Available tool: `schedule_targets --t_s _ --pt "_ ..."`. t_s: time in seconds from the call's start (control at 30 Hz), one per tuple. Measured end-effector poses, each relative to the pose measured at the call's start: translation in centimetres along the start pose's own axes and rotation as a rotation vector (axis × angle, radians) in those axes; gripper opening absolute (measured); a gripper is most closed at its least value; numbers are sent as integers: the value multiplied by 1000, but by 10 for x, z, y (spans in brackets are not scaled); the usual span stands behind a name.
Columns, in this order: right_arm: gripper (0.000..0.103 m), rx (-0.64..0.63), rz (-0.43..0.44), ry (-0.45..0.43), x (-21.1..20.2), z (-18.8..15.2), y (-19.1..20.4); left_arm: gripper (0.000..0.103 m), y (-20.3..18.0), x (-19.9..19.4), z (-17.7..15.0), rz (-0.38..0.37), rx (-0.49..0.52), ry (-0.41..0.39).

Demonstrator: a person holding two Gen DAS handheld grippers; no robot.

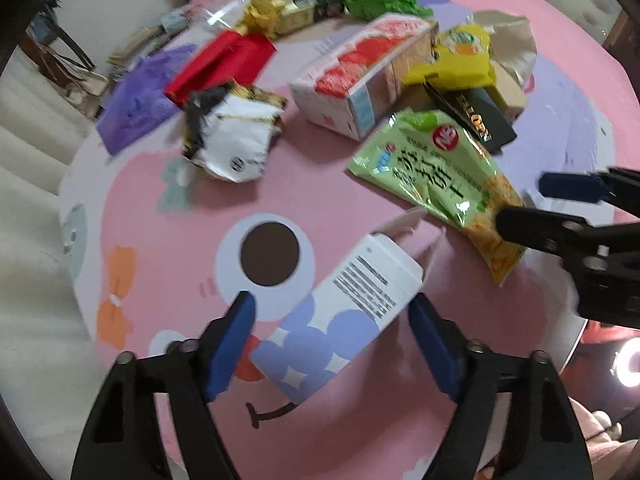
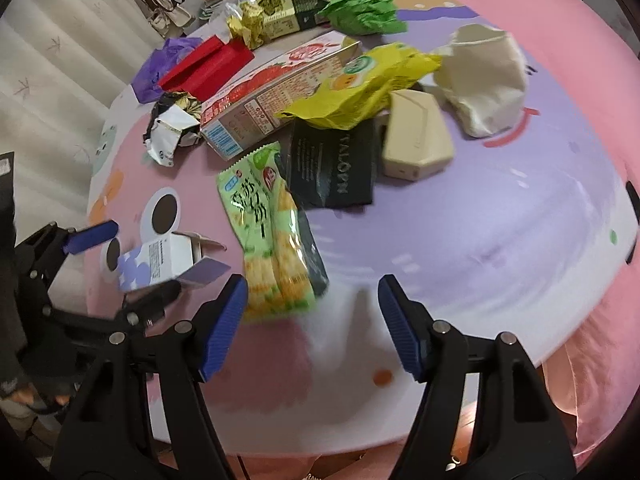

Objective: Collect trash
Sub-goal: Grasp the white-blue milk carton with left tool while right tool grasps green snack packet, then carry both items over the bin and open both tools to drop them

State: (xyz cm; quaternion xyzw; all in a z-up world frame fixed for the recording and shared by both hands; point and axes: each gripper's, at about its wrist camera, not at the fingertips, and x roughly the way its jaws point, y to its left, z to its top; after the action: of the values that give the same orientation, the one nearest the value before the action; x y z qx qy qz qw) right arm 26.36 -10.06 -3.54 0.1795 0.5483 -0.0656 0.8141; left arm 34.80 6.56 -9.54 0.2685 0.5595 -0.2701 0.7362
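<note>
A white and lavender carton [image 1: 340, 312] with open flaps lies on the pink round table [image 1: 320, 200]. My left gripper [image 1: 332, 320] is open with its jaws on either side of the carton, not closed on it; it also shows in the right wrist view [image 2: 132, 268]. A green snack bag [image 2: 268, 240] lies just ahead of my right gripper [image 2: 310, 304], which is open and empty. In the left wrist view the right gripper [image 1: 536, 204] sits at the bag's [image 1: 432, 176] near end.
Further back lie a strawberry carton [image 1: 360, 80], crumpled white wrapper [image 1: 232, 136], red box [image 1: 220, 64], purple bag [image 1: 132, 108], yellow bag [image 2: 360, 84], black packet [image 2: 336, 164], beige box [image 2: 416, 136], crumpled paper bag [image 2: 484, 80] and green paper [image 2: 360, 12]. The table edge runs along the left.
</note>
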Motion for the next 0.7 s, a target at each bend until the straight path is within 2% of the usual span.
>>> schedule_targets --t_s 0.07,0.2,0.3,0.33,0.37,0.5,0.6,0.7 --pt "63 -18 -15 4 10 4 6 71 1 7 0 -16 -7 18" --pt "57 -74 -43 -11 21 8 17 48 2 16 -4 -27 -22 39" --pt "43 -123 -62 -29 23 6 26 37 6 19 -11 -30 -48 48" --pt "39 -144 -60 -33 23 4 29 35 6 19 -13 -33 -58 46" --pt "30 -154 -57 -33 23 3 30 35 5 20 -14 -33 -64 47" --pt "12 -181 -20 -23 20 0 33 35 2 20 -18 -19 -67 40" --pt "3 -214 25 -16 10 0 36 35 0 11 -15 -6 -88 22" --pt "2 -246 56 -21 -6 -2 35 35 -3 3 -9 5 -135 9"
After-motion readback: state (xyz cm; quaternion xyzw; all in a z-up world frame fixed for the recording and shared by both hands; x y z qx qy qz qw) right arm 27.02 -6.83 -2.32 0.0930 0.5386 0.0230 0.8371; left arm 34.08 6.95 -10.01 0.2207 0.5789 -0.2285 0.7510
